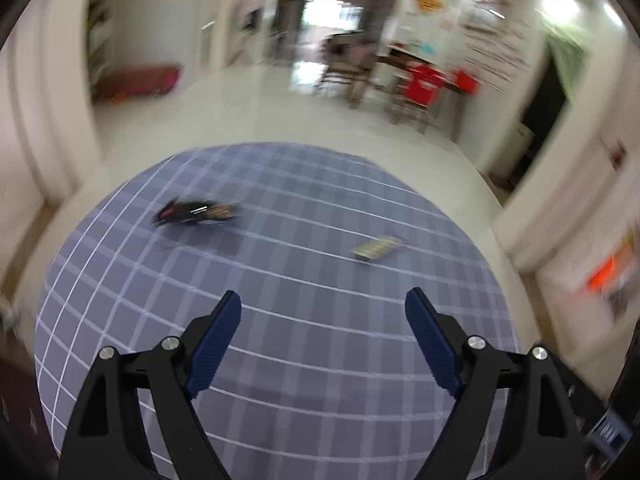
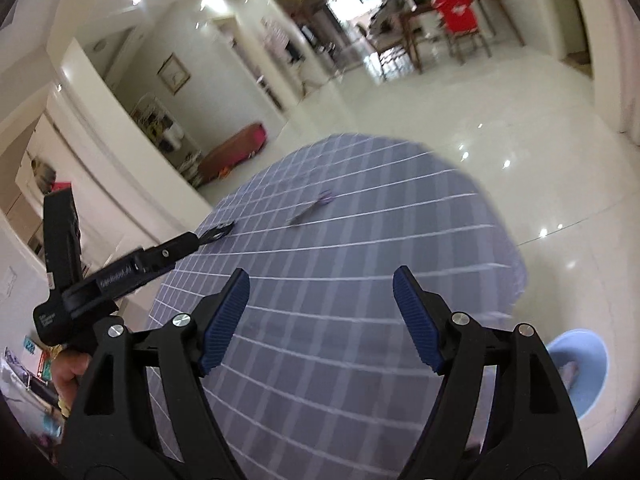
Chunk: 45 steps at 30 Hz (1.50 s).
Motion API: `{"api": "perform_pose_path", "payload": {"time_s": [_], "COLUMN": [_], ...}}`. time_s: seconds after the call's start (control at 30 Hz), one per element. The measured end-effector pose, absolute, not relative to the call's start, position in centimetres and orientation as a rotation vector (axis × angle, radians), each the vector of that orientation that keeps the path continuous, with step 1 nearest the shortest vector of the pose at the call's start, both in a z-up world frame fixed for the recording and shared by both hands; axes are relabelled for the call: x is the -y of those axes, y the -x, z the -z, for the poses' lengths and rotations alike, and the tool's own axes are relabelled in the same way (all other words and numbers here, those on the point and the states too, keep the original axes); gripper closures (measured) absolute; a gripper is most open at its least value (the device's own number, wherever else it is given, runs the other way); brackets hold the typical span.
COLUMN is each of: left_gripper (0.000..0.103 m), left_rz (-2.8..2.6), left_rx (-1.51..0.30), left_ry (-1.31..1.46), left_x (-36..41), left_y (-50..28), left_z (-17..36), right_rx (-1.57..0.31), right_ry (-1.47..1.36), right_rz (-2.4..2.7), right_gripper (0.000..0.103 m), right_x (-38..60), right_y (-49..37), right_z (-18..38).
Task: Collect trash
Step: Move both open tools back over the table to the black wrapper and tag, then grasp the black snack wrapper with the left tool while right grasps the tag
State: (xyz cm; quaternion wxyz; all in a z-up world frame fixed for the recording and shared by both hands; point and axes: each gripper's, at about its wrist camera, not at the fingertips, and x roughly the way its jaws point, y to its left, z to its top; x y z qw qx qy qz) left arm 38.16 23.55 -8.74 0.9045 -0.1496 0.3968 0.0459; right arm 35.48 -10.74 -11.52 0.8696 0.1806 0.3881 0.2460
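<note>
A round table under a blue-grey checked cloth fills the left wrist view. A crumpled black wrapper lies on its far left part. A flat yellowish wrapper lies to the far right. My left gripper hovers open over the near cloth, short of both, with nothing between its fingers. In the right wrist view my right gripper is also open and empty above the cloth. The flat wrapper lies ahead of it. The black wrapper shows at the table's left edge.
A hand holds the left tool's black body at the left. A light blue bin stands on the glossy floor at the table's lower right. Wooden chairs with a red garment stand far back.
</note>
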Motion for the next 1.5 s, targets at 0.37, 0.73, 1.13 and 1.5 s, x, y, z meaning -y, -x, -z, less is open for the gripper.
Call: {"api": "perform_pose_path", "payload": {"time_s": [0.37,0.73,1.13,1.5], "left_gripper": [0.021,0.021,0.044,0.086], "left_rz": [-0.243,-0.239,-0.294,-0.101], "left_rx": [-0.928,-0.927,-0.974,-0.986], "left_ry": [0.466,0.515,0.272,0.317], "left_x": [-32.9,-35.1,-32.6,-30.8], "left_y": [-43.6,-47.4,-51.5,-49.8], "left_z": [14.1,16.1,15.9,15.4], "right_rx": [-0.937,-0.984,-0.941,-0.918], "right_ry": [-0.293,-0.251,-0.048,-0.126], "right_rz": [-0.482,-0.447,-0.429,-0.513], "right_gripper": [0.029,0.031,0.081,0.1], "right_x": [1.4,-2.1,-6.5,-5.3], "right_y": [-43.2,-50.1,-52.7,-51.4], "right_z": [14.8,16.4,16.9,17.1]}}
